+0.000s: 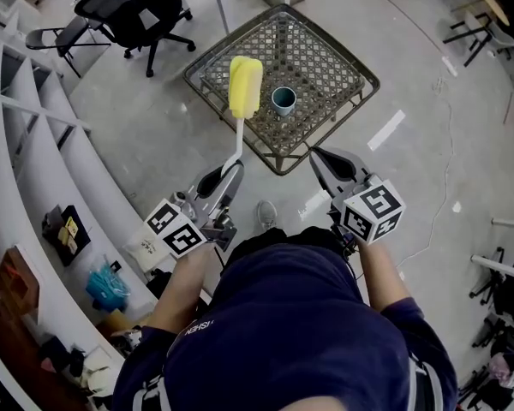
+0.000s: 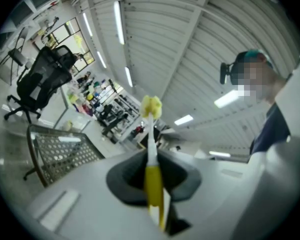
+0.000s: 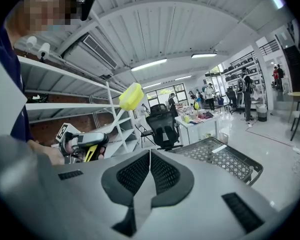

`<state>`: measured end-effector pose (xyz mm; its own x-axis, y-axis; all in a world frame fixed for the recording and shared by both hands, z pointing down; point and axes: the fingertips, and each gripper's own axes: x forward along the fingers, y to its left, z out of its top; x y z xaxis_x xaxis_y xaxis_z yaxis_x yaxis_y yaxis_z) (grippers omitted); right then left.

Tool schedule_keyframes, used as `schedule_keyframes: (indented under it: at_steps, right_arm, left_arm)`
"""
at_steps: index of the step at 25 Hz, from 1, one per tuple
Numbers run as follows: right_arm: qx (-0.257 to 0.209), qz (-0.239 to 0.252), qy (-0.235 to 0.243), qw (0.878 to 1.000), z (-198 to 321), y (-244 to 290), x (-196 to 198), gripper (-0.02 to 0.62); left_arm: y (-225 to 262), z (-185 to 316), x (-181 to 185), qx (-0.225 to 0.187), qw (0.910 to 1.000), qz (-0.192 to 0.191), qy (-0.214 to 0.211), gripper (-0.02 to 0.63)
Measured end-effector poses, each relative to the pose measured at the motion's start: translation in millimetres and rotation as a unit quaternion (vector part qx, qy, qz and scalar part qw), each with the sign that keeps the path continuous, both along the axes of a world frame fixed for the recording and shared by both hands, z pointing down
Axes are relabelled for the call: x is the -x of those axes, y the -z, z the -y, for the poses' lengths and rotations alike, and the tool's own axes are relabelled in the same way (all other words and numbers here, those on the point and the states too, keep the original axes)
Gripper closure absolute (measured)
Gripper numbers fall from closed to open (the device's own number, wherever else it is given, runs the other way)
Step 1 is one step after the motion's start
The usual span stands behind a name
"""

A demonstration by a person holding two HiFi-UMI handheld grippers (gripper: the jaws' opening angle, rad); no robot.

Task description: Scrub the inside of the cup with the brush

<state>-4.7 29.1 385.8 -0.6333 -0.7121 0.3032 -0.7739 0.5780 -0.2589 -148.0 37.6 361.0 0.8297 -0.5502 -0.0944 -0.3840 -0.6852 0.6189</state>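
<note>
My left gripper (image 1: 233,168) is shut on the brush (image 1: 245,86), a white and yellow stick with a yellow sponge head that points up and forward over the mesh table (image 1: 343,105). In the left gripper view the brush (image 2: 152,149) runs out between the closed jaws. A small teal cup (image 1: 283,100) stands upright on the table, just right of the sponge head. My right gripper (image 1: 319,156) is shut with nothing in it, its tips at the table's near edge. The right gripper view shows its jaws closed (image 3: 150,153) and the sponge (image 3: 131,96) to the left.
White shelving (image 1: 43,157) curves along the left. A black office chair (image 1: 137,11) stands behind the table on the left. The person's shoe (image 1: 266,215) shows on the grey floor just short of the table. More chairs and a round table (image 1: 484,15) lie far right.
</note>
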Motion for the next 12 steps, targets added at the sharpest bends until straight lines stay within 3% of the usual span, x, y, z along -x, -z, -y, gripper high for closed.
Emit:
schedule_keyframes:
  at_steps: [12]
  right_arm:
    - [0.021,-0.02,-0.011,1.0,34,-23,-15,0.586]
  left_arm:
    - [-18,37,-9,0.025,0.9996,0.014,-0.006,0.577]
